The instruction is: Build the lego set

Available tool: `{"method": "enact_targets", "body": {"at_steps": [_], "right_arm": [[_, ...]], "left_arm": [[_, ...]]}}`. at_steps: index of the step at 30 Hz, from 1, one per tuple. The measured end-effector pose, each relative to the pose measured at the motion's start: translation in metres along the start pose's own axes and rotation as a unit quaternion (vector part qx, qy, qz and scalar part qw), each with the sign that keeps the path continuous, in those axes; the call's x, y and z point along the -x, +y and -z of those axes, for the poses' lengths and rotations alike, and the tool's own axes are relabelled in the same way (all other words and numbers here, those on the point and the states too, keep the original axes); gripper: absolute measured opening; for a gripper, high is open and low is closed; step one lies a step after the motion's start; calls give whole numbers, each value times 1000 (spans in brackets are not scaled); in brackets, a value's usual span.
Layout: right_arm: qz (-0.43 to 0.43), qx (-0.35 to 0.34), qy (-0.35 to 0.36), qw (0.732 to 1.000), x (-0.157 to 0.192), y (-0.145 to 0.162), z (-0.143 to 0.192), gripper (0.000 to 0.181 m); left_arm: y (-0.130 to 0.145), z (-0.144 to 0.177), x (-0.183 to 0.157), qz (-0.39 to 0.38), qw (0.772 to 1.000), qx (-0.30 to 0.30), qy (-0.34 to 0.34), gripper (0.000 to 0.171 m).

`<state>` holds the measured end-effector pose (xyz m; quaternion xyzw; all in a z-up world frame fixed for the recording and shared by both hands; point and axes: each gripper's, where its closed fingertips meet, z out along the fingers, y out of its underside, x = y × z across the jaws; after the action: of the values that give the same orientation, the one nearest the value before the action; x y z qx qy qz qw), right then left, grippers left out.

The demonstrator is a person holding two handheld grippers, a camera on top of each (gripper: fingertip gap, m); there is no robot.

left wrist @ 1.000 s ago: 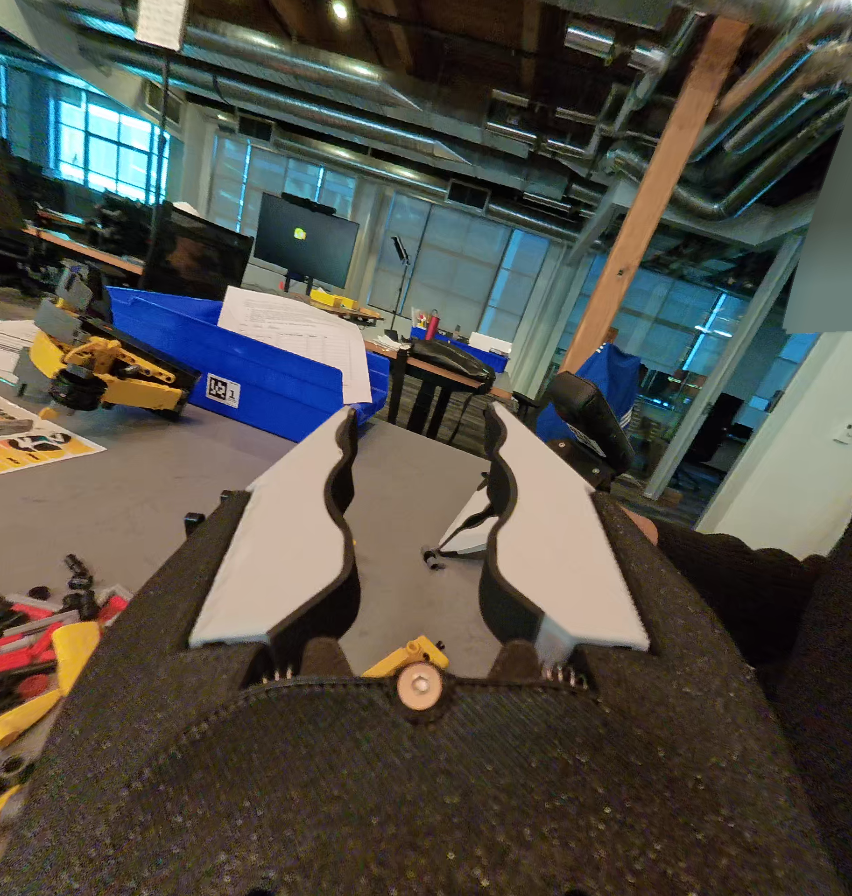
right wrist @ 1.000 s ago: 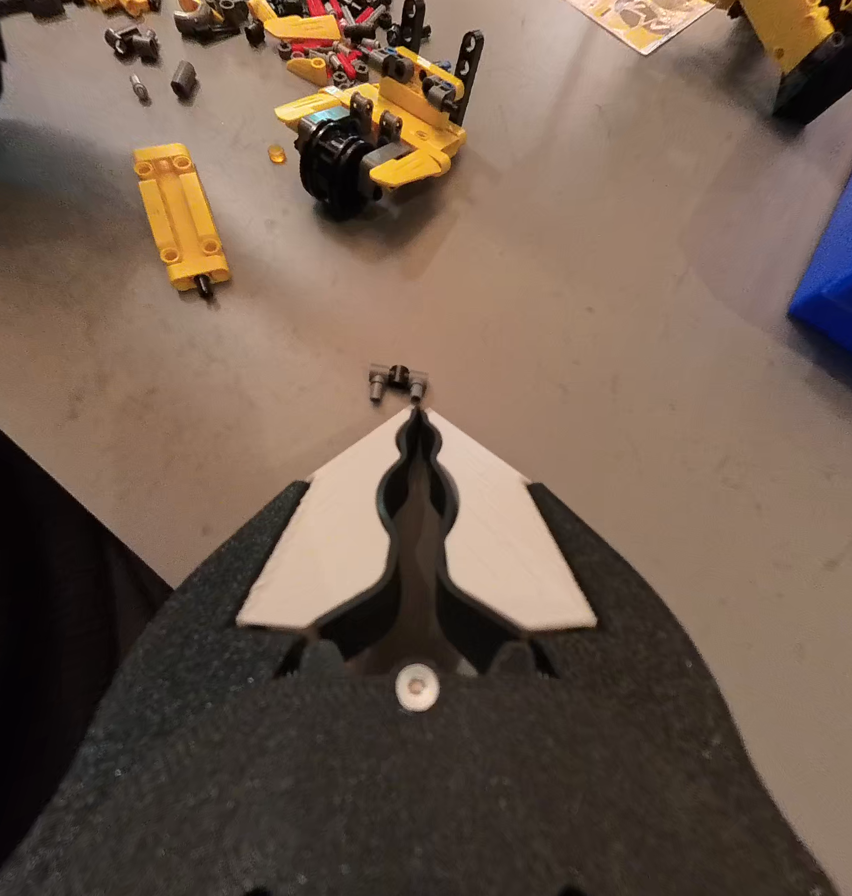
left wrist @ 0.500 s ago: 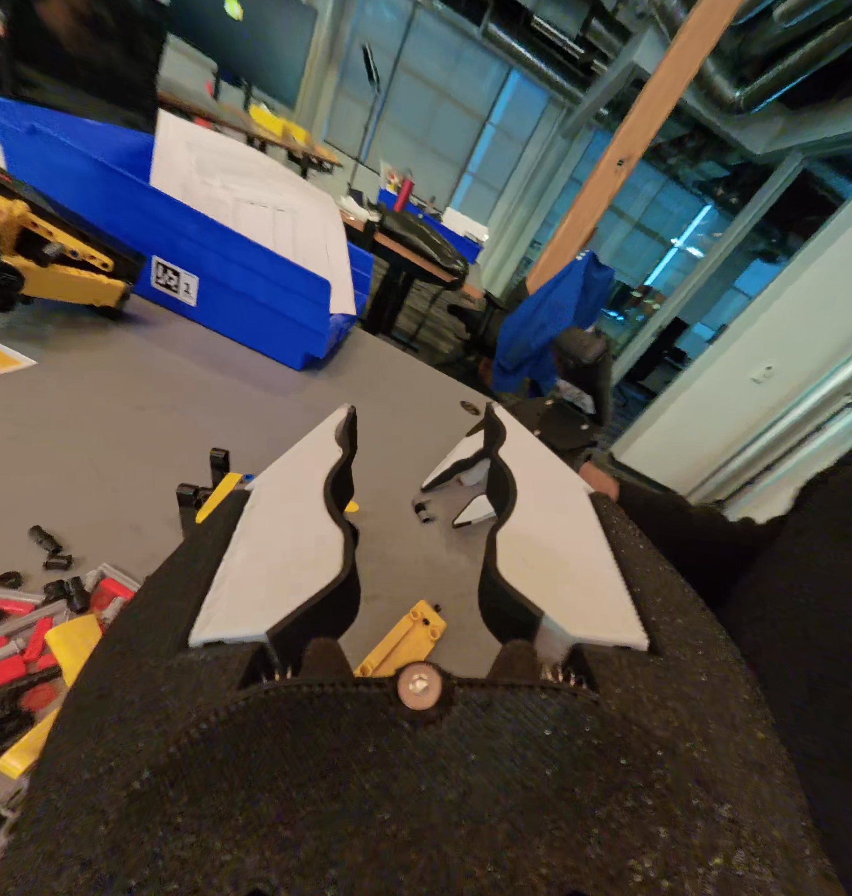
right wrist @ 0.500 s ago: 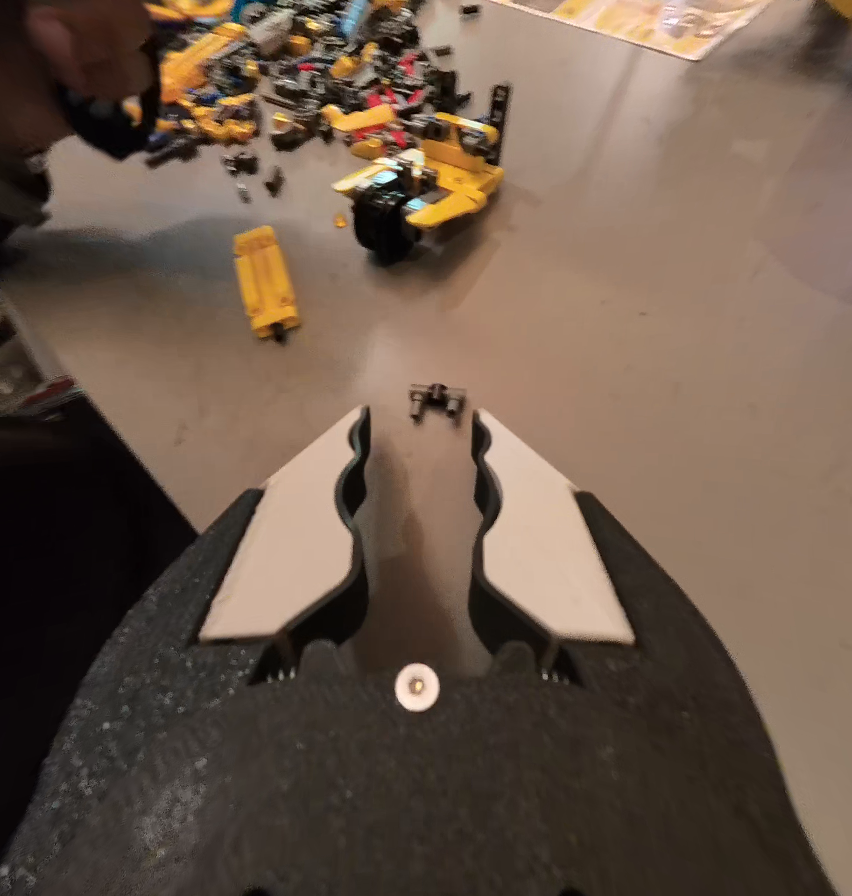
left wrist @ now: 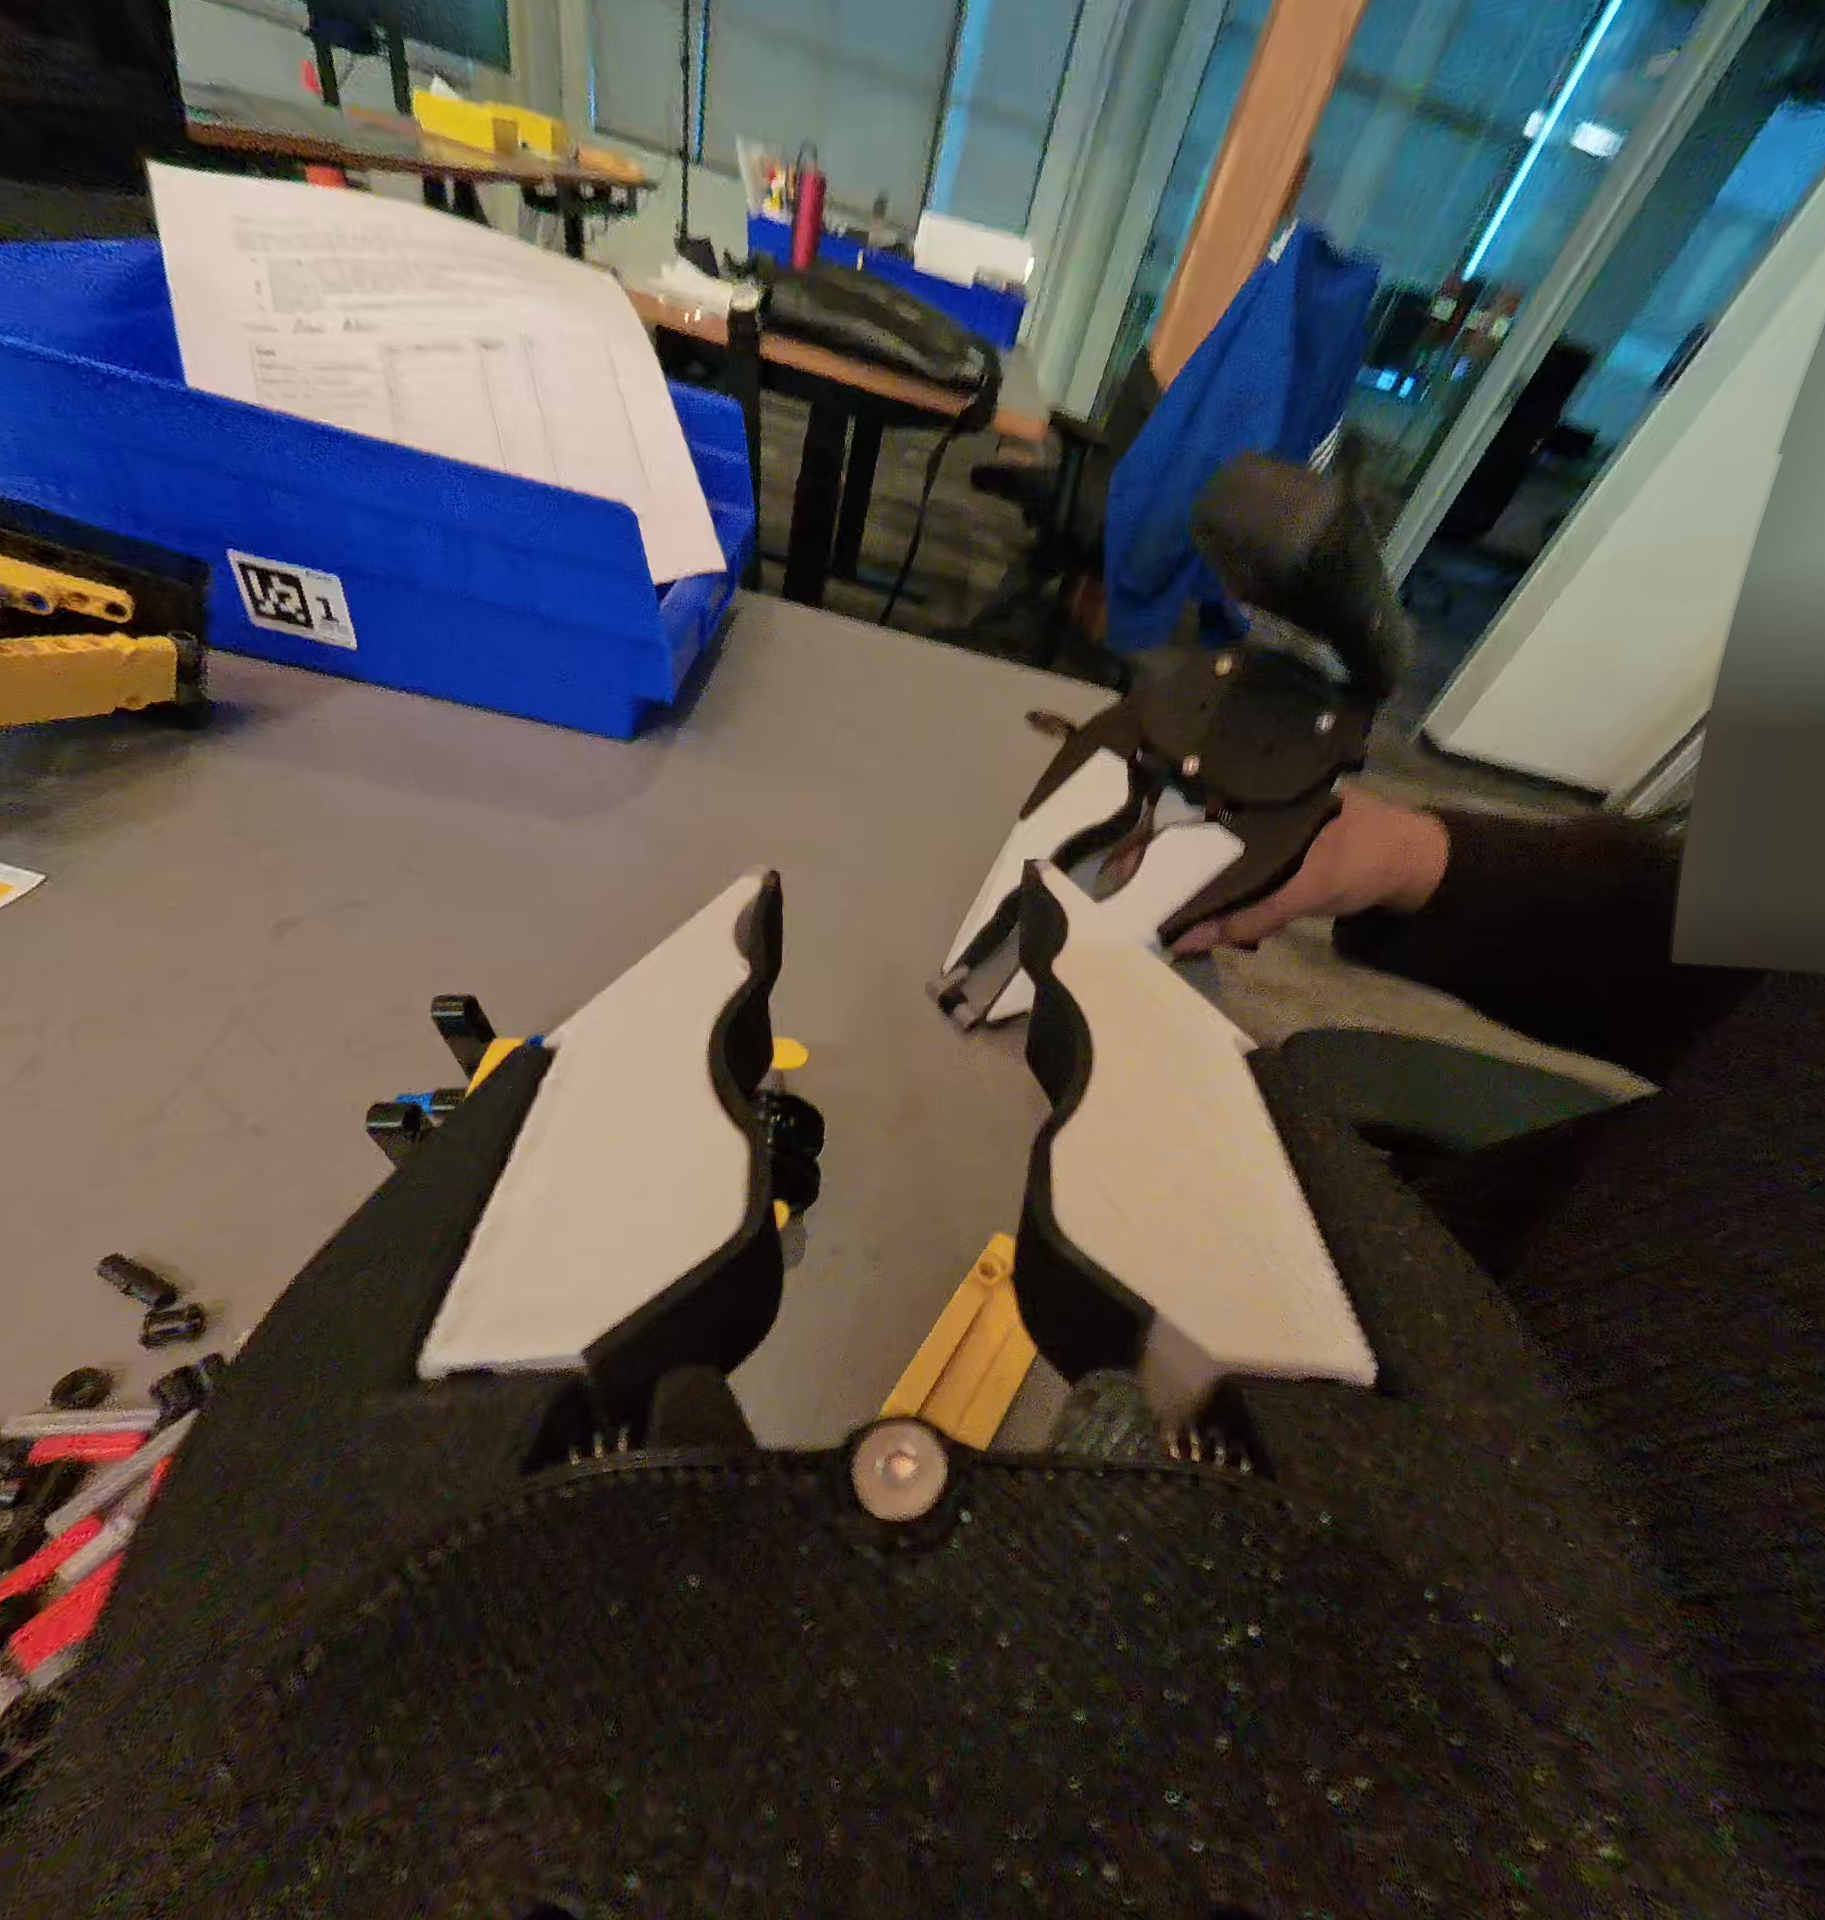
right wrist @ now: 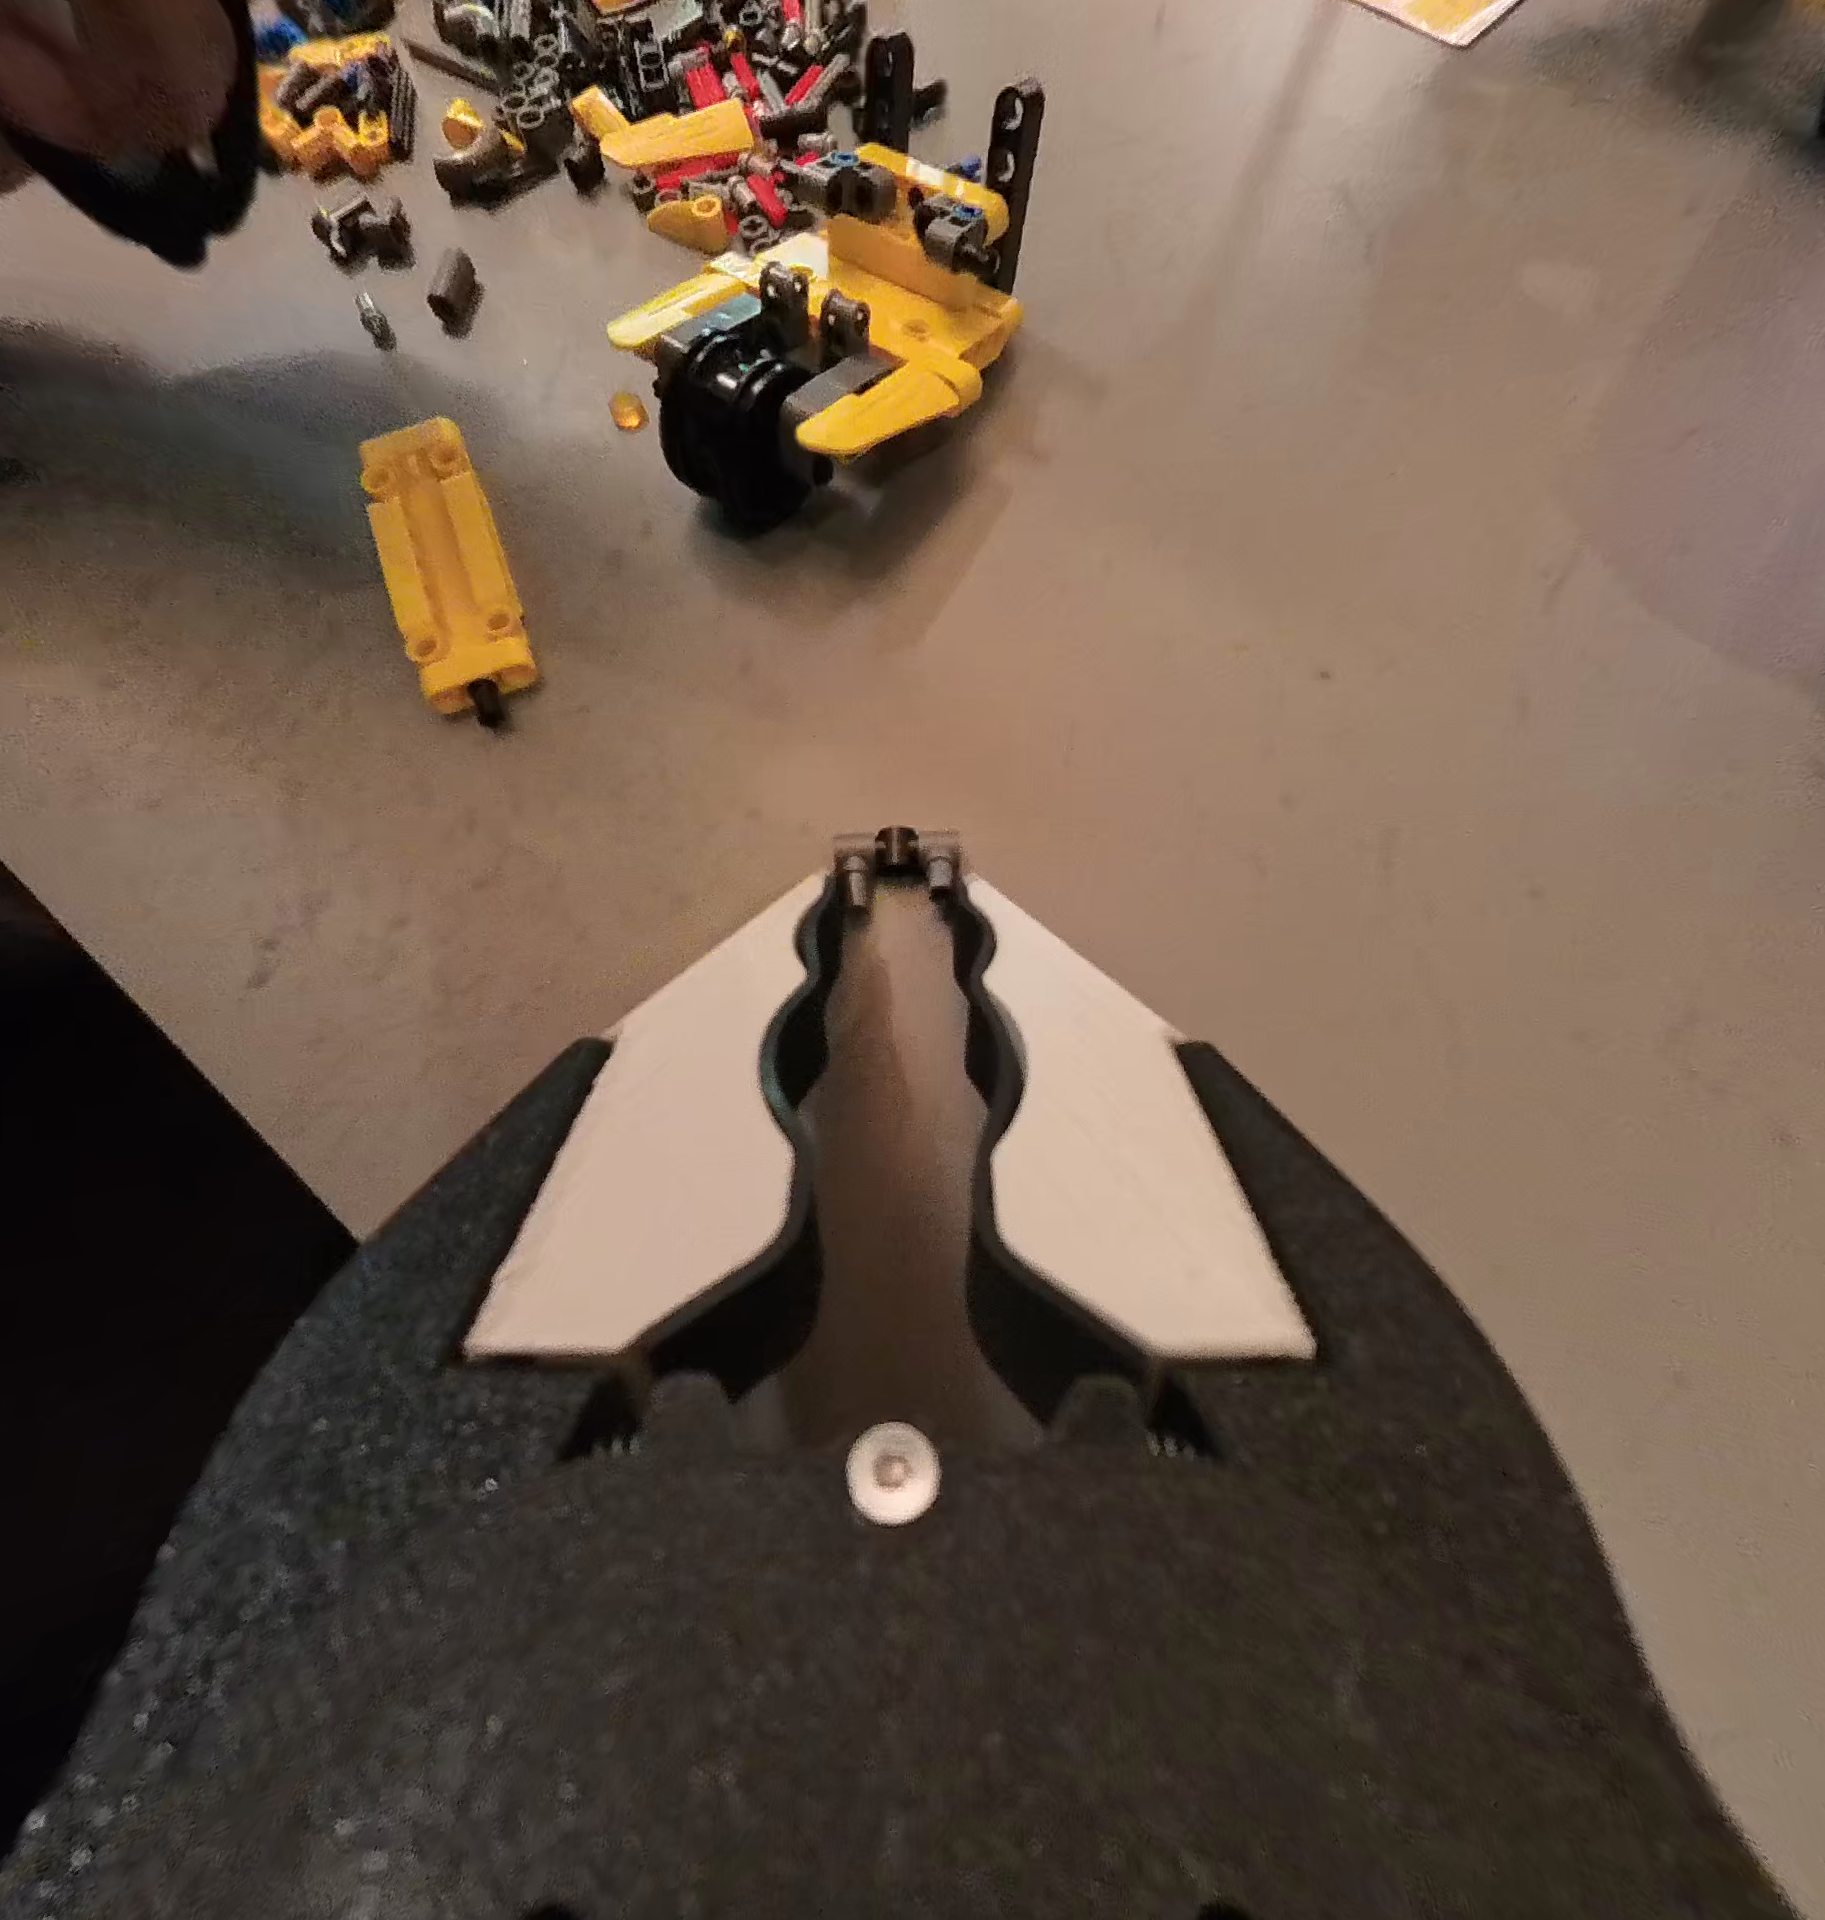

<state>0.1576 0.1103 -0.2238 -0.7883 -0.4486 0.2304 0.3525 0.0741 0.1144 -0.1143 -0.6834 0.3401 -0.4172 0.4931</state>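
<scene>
Small grey connector piece (right wrist: 895,850) sits pinched between right gripper (right wrist: 895,868) jaws; left gripper (left wrist: 900,914) jaws spread.

**Two matching black-and-white handheld grippers, dark sleeve behind**

The left gripper (left wrist: 900,914) has a broad, rounded body of speckled, grainy black material, with one silver round-headed screw (left wrist: 897,1470) set at the middle of its far edge. Its two fingers (left wrist: 638,1143) are flat white plates, tapering to points, each lined on the inner side with a wavy black pad. Small metal spring coils show at the finger roots. The right gripper (right wrist: 895,868) is built the same, with its own silver screw (right wrist: 892,1473). Seen from afar, the right gripper's (left wrist: 975,1003) black housing carries several small bolts. The hand (left wrist: 1344,873) wears a dark knit sleeve (left wrist: 1552,904).
</scene>
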Motion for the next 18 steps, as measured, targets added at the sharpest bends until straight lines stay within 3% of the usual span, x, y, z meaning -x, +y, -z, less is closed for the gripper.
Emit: {"method": "enact_targets", "body": {"at_steps": [3,7,13,18], "right_arm": [[-9,1,-2,1000,0,-1,0,20],[26,25,24,999,-1,-5,-6,20],[97,27,92,991,-12,-30,-28,49],[34,13,96,995,-13,-23,-15,47]], "left_arm": [[12,-3,3,-46,998,25,-26,42],[17,-9,-4,-43,998,31,-14,42],[22,-7,4,-59,997,46,-36,41],[13,3,13,-42,998,23,-51,41]]}}
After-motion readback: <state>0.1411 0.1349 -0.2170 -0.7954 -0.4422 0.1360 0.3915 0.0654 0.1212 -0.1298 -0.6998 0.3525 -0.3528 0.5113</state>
